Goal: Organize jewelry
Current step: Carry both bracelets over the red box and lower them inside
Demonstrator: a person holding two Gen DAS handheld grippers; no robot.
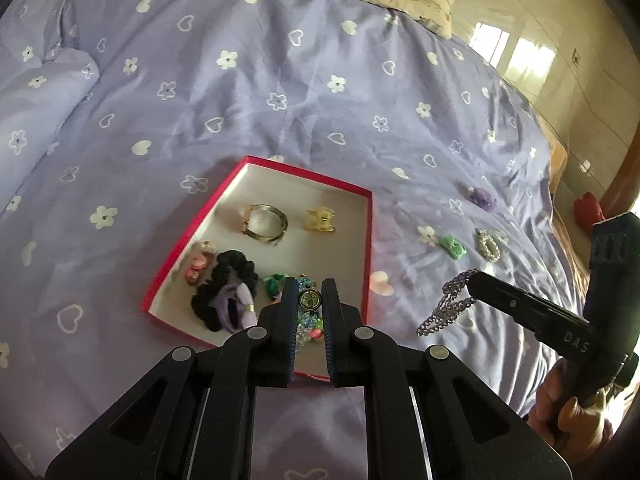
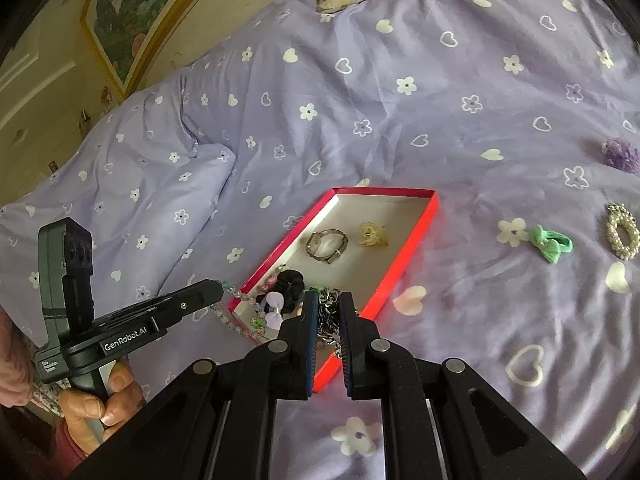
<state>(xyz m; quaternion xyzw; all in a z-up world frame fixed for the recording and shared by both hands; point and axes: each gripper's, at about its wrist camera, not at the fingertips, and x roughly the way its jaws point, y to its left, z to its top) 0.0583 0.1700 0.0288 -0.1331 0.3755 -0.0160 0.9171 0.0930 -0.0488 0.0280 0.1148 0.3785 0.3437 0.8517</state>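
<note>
Both tongs are clamped on jewelry: the left gripper [image 1: 308, 300] pinches a beaded bracelet [image 1: 309, 322], the right gripper [image 2: 329, 310] a silver chain [image 2: 328, 320]. Each piece hangs at the near end of the red box [image 2: 416, 240]; its long axis runs away to the far side. Only the right wrist view shows the beads trailing over the left wall.

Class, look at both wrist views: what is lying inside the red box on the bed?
Inside the red box: a metal bangle, a yellow claw clip, a black scrunchie, a lilac bow tie, pink and green pieces. The left gripper hides its near corner.
</note>
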